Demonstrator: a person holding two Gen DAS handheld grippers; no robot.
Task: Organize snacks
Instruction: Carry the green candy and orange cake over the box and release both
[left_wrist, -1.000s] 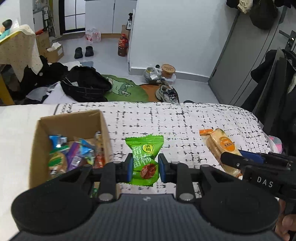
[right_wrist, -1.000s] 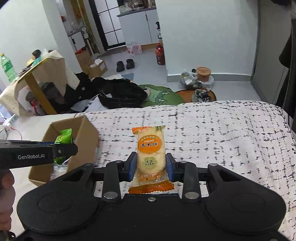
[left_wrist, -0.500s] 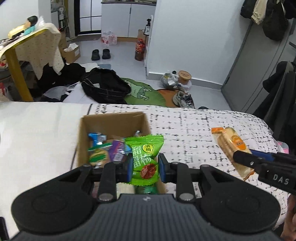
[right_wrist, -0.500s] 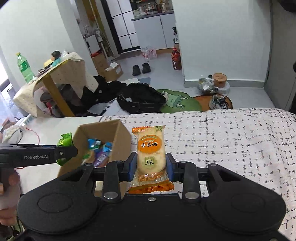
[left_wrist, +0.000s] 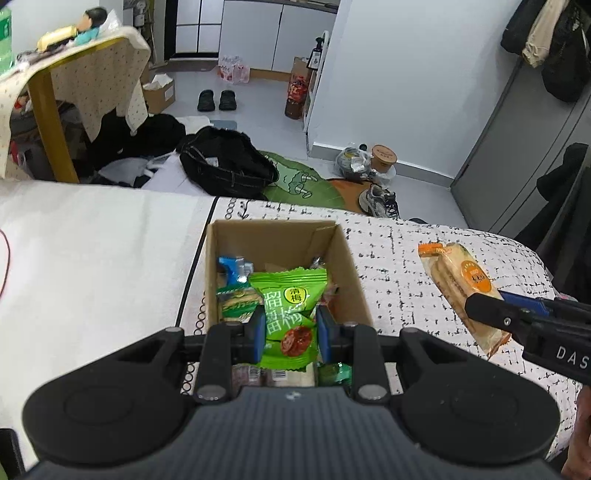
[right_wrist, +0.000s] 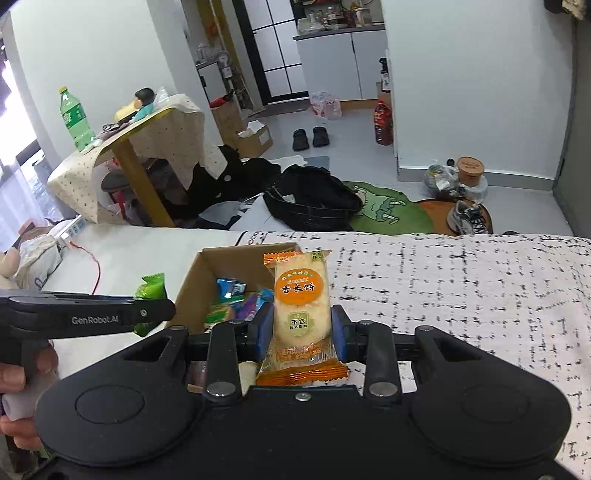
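My left gripper (left_wrist: 290, 338) is shut on a green plum-candy packet (left_wrist: 290, 306) and holds it over the open cardboard box (left_wrist: 347, 258), which holds several wrapped snacks. My right gripper (right_wrist: 301, 334) is shut on an orange rice-cracker packet (right_wrist: 300, 299), held above the patterned cloth just right of the box (right_wrist: 195, 269). The cracker packet (left_wrist: 458, 280) and the right gripper also show at the right of the left wrist view. The green packet (right_wrist: 149, 291) and left gripper show at the left of the right wrist view.
The box stands on a table covered by a black-and-white patterned cloth (right_wrist: 461, 295), with plain white cloth (left_wrist: 92, 240) to its left. Beyond the table edge lie a black bag (left_wrist: 229, 166), a green rug, shoes and a side table (right_wrist: 140, 147).
Both grippers moved left with their packets. The left gripper now holds the green packet over the box instead of over the cloth; the right gripper came closer to the box.
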